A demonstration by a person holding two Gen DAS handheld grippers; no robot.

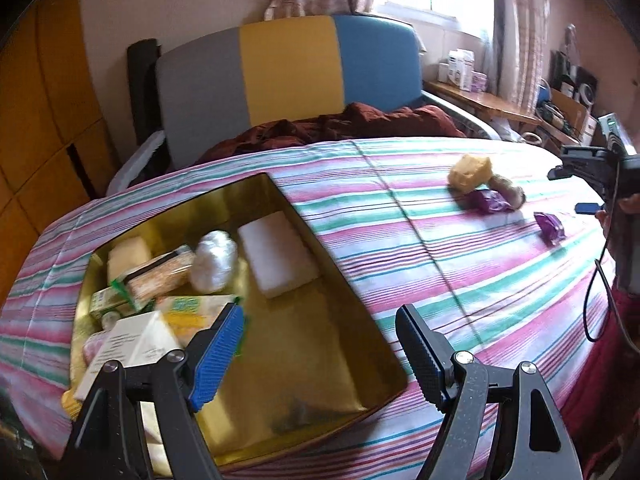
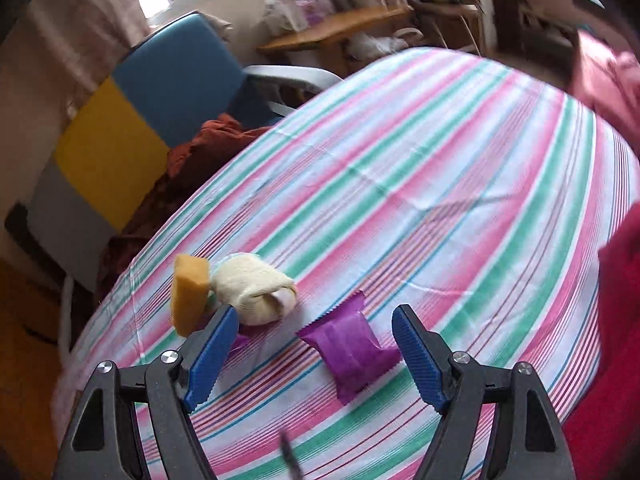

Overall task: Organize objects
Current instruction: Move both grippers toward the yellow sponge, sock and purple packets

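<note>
Tin box (image 1: 360, 308): glossy gold metal. Tablecloth (image 2: 400, 184): matt striped woven cloth. Sponge (image 2: 188, 296): porous orange foam. Purple packet (image 2: 348, 348): smooth crimped wrapper. Gripper pads (image 2: 416, 356): ribbed blue plastic.

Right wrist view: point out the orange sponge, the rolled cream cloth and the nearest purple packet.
orange sponge (image 2: 189, 294), right wrist view, front face.
rolled cream cloth (image 2: 252, 284), right wrist view, top of roll.
purple packet (image 2: 348, 346), right wrist view, middle.

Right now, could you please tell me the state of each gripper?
Left gripper: open, empty, above the gold tin.
Right gripper: open, empty, a purple packet lying beneath its jaws.
</note>
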